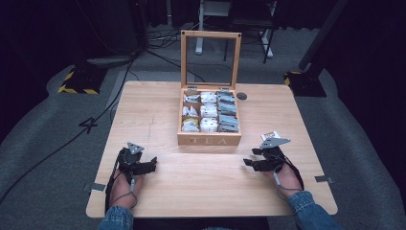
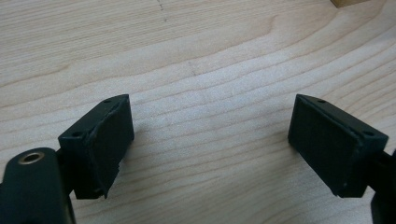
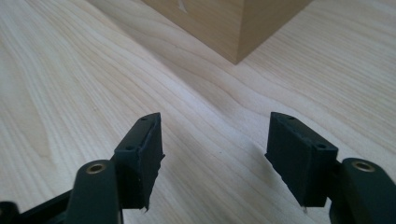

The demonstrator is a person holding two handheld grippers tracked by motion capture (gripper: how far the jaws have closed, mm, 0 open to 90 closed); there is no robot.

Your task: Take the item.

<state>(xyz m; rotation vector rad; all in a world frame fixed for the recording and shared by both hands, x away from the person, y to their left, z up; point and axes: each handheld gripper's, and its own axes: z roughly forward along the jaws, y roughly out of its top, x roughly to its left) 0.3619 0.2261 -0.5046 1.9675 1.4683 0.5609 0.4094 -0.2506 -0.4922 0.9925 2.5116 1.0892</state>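
- Two denim sleeves are entering at the bottom edge of the high view, cut off at the forearm, so the person is hidden beyond that.
- The left claw (image 1: 152, 164) is resting on the near left part of the table (image 1: 143, 105), its jaws spread wide with bare wood grain between them in the left gripper view (image 2: 210, 140).
- The right claw (image 1: 250, 157) is lying on the near right part of the table, its jaws likewise spread and gripping nothing (image 3: 215, 149); a grey plate is sitting on top of it.
- In the right gripper view, a corner of the wooden tea box (image 3: 233, 23) is showing ahead, its top cut off by the frame.
- The tea box (image 1: 208, 140) is standing at the table's middle, well apart from both claws, with its framed lid (image 1: 210, 60) standing upright and open.
- Its compartments are holding tea bags (image 1: 208, 111); their labels are too small to read.
- A dark round spot (image 1: 242, 96) is sitting just right of the box's back corner; what it is cannot be told.
- Beyond the table, cables (image 1: 95, 110) are trailing over the grey floor into darkness.
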